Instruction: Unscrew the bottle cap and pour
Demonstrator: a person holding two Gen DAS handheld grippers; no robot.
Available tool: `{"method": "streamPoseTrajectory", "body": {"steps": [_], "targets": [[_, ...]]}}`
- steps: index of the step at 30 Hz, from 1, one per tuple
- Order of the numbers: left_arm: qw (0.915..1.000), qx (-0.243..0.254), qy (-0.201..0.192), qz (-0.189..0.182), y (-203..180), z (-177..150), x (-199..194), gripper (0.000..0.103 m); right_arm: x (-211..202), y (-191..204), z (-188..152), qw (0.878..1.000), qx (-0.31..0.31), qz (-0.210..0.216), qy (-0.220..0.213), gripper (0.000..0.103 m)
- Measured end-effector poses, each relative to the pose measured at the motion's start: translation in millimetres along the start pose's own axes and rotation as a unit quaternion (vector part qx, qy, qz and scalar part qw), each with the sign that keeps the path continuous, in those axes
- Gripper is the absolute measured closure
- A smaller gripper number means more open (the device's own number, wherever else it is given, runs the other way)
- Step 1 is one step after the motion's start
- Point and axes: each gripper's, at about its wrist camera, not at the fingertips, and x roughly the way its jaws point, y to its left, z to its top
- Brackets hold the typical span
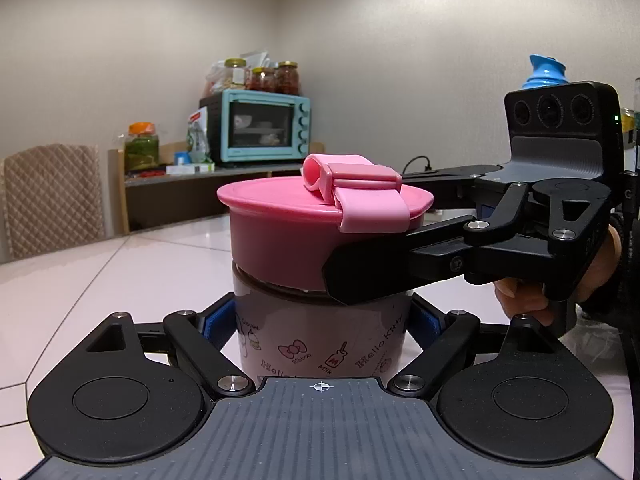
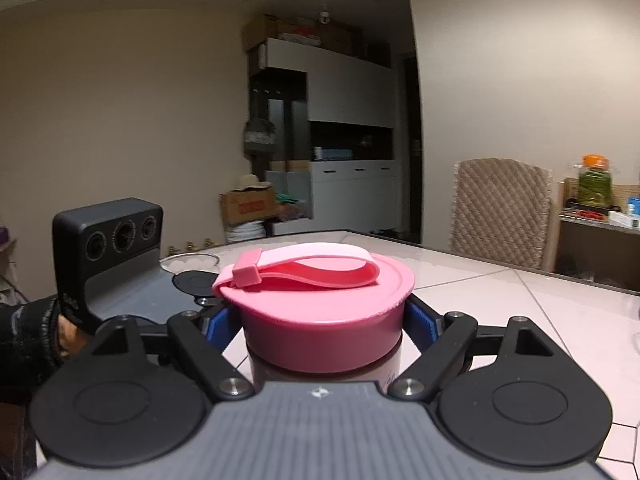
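A pale pink bottle (image 1: 320, 332) with cartoon prints stands upright on the white tiled table (image 1: 120, 272). My left gripper (image 1: 320, 320) is shut on its body, blue pads pressed against both sides. The wide pink cap (image 1: 280, 236) carries a lighter pink strap loop (image 2: 320, 268). My right gripper (image 1: 384, 228) comes in from the right, held by a hand (image 1: 520, 292), and is shut on the cap. In the right wrist view the right gripper (image 2: 320, 320) has a blue pad against each side of the cap (image 2: 320, 336). The left gripper's camera housing (image 2: 108, 236) shows at the left there.
A teal toaster oven (image 1: 266, 126) with jars on top stands on a sideboard behind, beside a jar with an orange lid (image 1: 141, 146). A chair with a quilted cover (image 2: 500, 208) stands at the table's far edge. A glass bowl rim (image 2: 190, 260) lies behind the bottle.
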Motion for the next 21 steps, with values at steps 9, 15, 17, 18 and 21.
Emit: {"method": "streamPoseTrajectory", "body": {"steps": [9, 15, 17, 18, 21], "targets": [[1.0, 0.0, 0.0, 0.0, 1, 0, 0, 0.013, -3, 28, 10, 0.997, 0.006, -0.08, 0.014, 0.005], [1.0, 0.0, 0.0, 0.0, 2, -1, -1, 0.013, -4, 53, 11, 0.989, 0.021, -0.149, 0.008, 0.004], [1.0, 0.0, 0.0, 0.0, 2, -1, -1, 0.013, -1, 62, 9, 0.986, 0.018, -0.168, 0.006, 0.004], [1.0, 0.0, 0.0, 0.0, 2, -1, 0, 0.013, 1, 65, 8, 0.984, 0.014, -0.176, 0.006, 0.004], [1.0, 0.001, 0.0, 0.001, 2, -1, 0, 0.013, 7, 72, 6, 0.98, 0.016, -0.197, 0.006, 0.004]]}}
